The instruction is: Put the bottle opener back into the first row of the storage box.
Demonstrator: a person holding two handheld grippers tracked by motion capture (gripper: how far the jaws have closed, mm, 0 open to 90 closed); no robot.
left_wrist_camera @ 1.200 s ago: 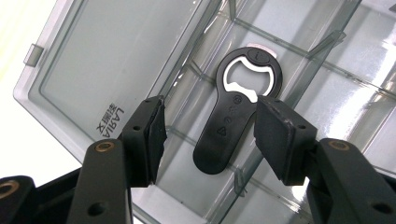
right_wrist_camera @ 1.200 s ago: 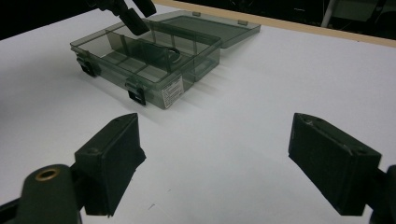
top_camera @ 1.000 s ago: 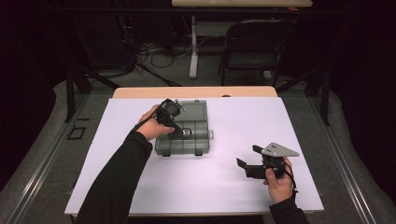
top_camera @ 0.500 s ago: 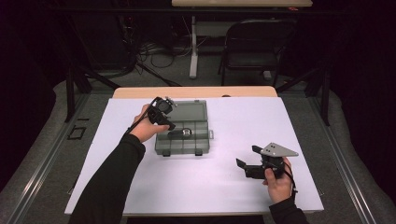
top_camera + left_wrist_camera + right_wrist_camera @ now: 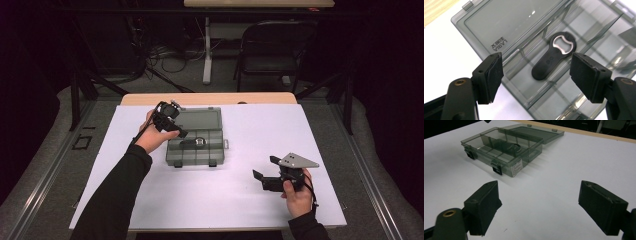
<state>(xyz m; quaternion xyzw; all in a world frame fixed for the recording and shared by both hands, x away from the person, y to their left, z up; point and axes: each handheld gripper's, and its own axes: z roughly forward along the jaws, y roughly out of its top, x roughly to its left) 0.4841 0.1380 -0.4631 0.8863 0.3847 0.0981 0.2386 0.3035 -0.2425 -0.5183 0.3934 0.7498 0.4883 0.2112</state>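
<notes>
Your left gripper (image 5: 536, 72) is hovering with its jaws spread wide and nothing pinched between them; they have just been opening further, and the opener (image 5: 554, 56) is lying free below the gap, inside the box (image 5: 584, 32). In the left gripper view the opener's long axis is running on a diagonal, its ringed metal head pointing up and to the right, its plain black handle down and to the left, toward your jaws. In the high view the opener (image 5: 192, 142) is lying roughly across the box (image 5: 196, 152), in the long back compartment next to the lid hinge. You are working with one opener and one box; the box's single lid (image 5: 200, 119) is lying open flat behind it, and two black latches (image 5: 497, 169) are showing on its front wall in the right gripper view. Your left hand (image 5: 152, 137) is holding its gripper (image 5: 175, 131) over the box's left edge, jaws aimed down and right into it, forearm coming up from the bottom left. Your right gripper (image 5: 261, 170) is also standing spread and empty, well apart from the box, low over the white sheet (image 5: 250, 210) near the table's right front. Your right hand (image 5: 295, 192) is gripping it from behind, jaws pointing left toward the box.
</notes>
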